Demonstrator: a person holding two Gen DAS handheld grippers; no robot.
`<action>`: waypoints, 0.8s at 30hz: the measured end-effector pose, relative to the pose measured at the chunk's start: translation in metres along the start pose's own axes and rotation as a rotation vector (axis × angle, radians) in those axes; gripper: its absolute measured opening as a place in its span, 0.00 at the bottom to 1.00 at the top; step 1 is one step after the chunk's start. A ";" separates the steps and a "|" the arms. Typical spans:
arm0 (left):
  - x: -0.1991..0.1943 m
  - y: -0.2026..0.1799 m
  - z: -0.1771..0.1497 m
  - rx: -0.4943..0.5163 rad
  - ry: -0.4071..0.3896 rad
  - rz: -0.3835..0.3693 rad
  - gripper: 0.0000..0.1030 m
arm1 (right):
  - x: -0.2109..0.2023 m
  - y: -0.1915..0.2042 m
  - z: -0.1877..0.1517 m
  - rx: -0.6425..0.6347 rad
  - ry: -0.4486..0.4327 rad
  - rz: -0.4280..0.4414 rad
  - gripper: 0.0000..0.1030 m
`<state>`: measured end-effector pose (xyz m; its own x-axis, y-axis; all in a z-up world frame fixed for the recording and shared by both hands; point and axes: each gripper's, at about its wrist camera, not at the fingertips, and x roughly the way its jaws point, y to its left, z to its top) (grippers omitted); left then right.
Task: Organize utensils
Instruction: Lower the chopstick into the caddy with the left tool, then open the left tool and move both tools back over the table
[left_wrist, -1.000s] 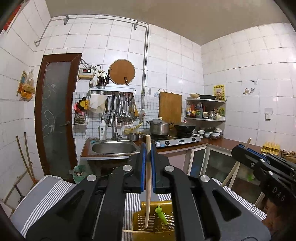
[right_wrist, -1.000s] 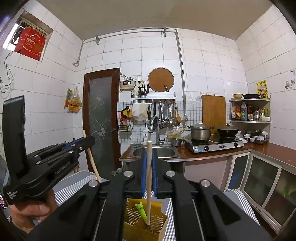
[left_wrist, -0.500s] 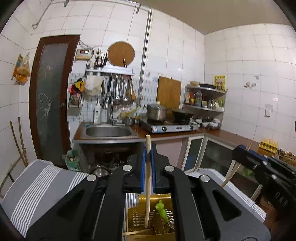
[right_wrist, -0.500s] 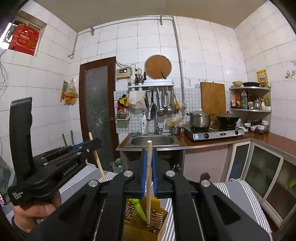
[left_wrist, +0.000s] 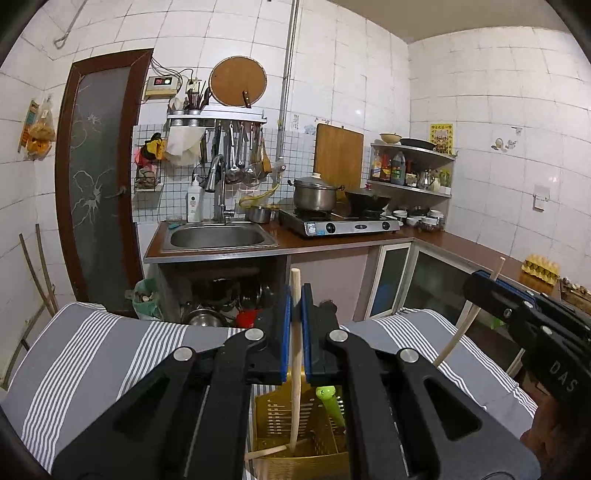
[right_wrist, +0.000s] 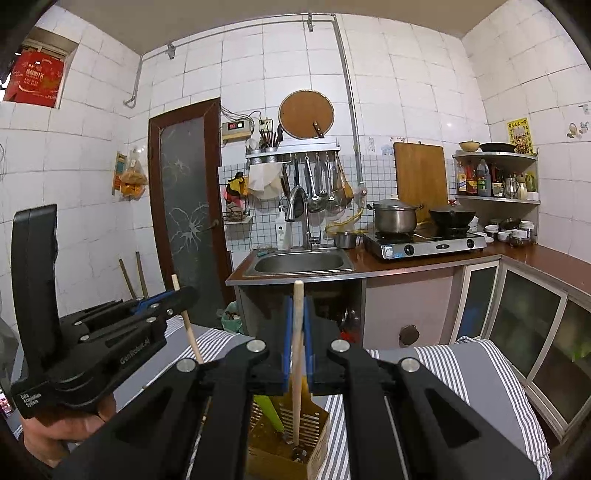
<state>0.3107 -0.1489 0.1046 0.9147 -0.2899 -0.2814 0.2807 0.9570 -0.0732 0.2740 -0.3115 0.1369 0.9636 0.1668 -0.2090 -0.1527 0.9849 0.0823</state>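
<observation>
Left wrist view: grey striped cloth (left_wrist: 92, 350) spans the lower frame over a surface. Yellow slotted utensil basket (left_wrist: 275, 417) sits at bottom centre on it, holding a green-handled utensil (left_wrist: 327, 397). Left gripper (left_wrist: 295, 325), centre frame, fingers clenched on a wooden chopstick (left_wrist: 294, 387), upright, its lower end inside the basket. Another stick (left_wrist: 269, 451) lies across the basket's near edge. Right gripper (left_wrist: 484, 286), right edge, fingers clenched on a second chopstick (left_wrist: 458, 338), tilted. Right wrist view: that chopstick's tip reaches down into the basket.
</observation>
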 end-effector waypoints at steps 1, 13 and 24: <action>0.000 0.000 0.000 -0.003 0.002 0.001 0.04 | 0.000 -0.001 -0.001 0.005 0.002 0.006 0.06; -0.015 0.002 0.006 -0.011 -0.025 0.038 0.23 | -0.011 -0.015 0.004 0.041 -0.038 -0.035 0.06; -0.053 0.022 0.013 -0.016 -0.029 0.097 0.48 | -0.049 -0.034 0.015 0.068 -0.103 -0.095 0.55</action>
<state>0.2724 -0.1122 0.1299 0.9456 -0.1956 -0.2600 0.1857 0.9806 -0.0623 0.2350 -0.3536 0.1594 0.9910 0.0640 -0.1179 -0.0480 0.9899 0.1337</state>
